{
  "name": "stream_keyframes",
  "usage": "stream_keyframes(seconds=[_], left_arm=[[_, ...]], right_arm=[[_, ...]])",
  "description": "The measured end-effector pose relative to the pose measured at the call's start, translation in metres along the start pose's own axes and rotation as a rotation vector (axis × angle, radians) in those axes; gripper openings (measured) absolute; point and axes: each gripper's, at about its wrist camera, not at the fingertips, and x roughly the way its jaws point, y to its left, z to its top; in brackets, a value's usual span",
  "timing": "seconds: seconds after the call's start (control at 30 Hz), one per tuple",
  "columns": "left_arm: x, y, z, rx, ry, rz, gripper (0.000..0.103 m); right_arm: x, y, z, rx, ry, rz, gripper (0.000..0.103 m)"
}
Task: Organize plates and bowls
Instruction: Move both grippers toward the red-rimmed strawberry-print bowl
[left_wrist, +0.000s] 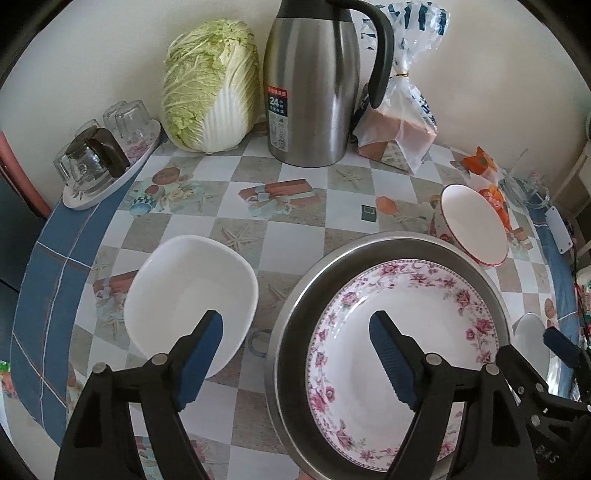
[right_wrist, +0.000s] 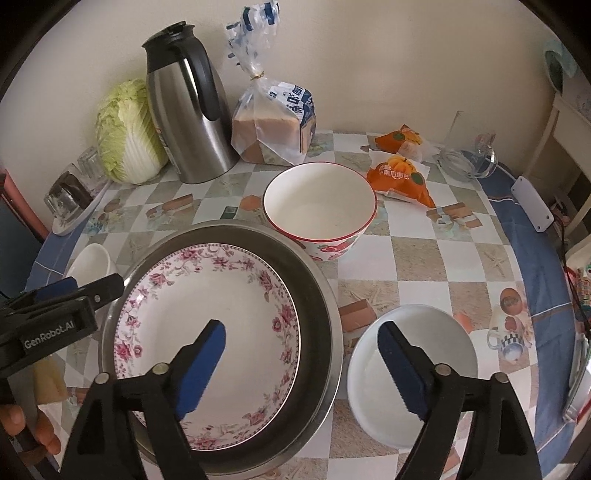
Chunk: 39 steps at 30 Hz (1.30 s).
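A floral plate (left_wrist: 406, 325) (right_wrist: 207, 306) lies inside a steel basin (left_wrist: 291, 314) (right_wrist: 321, 291). My left gripper (left_wrist: 295, 350) (right_wrist: 81, 288) hangs open above the basin's left rim, one finger over a squarish white bowl (left_wrist: 184, 288) (right_wrist: 92, 262), the other over the plate. My right gripper (right_wrist: 303, 358) (left_wrist: 543, 350) is open above the basin's right rim, between the plate and a round white bowl (right_wrist: 443, 332) (left_wrist: 532, 328). Neither gripper's pads touch anything. A red-rimmed floral bowl (left_wrist: 469, 221) (right_wrist: 317, 206) stands upright behind the basin.
Along the wall stand a cabbage (left_wrist: 210, 88), a steel thermos jug (left_wrist: 314, 92) and a bag of bread (right_wrist: 273, 125). A tray of upturned glasses (left_wrist: 103, 158) sits at far left. Orange snack packs (right_wrist: 402, 177) and a glass mug (right_wrist: 469, 158) lie at right. A hand (right_wrist: 22, 424) shows low left.
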Motion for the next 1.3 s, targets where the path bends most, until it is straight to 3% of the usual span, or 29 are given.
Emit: stream_keyframes(seconds=[0.1, 0.3, 0.33, 0.4, 0.83, 1.0, 1.3], left_arm=[[0.0, 0.002, 0.0, -0.01, 0.0, -0.004, 0.083], [-0.005, 0.006, 0.0, -0.03, -0.018, -0.008, 0.083], [-0.006, 0.006, -0.001, -0.033, -0.02, -0.011, 0.085], [-0.008, 0.007, -0.001, -0.038, -0.028, -0.019, 0.098], [-0.008, -0.003, -0.001, -0.028, -0.043, -0.053, 0.098], [0.001, -0.011, 0.0, -0.007, -0.044, -0.028, 0.099], [0.006, -0.031, 0.027, 0.04, -0.054, -0.065, 0.099]], right_arm=[[0.0, 0.0, 0.0, -0.002, -0.004, 0.005, 0.101], [-0.002, 0.0, -0.001, 0.0, -0.016, 0.014, 0.103], [-0.002, -0.001, -0.001, 0.003, -0.016, 0.015, 0.103], [-0.003, -0.003, -0.001, 0.009, -0.013, 0.013, 0.103], [-0.002, -0.016, -0.006, 0.044, -0.007, 0.013, 0.103], [0.003, -0.023, -0.006, 0.049, -0.015, 0.006, 0.103], [0.005, -0.042, 0.003, 0.111, -0.065, 0.002, 0.103]])
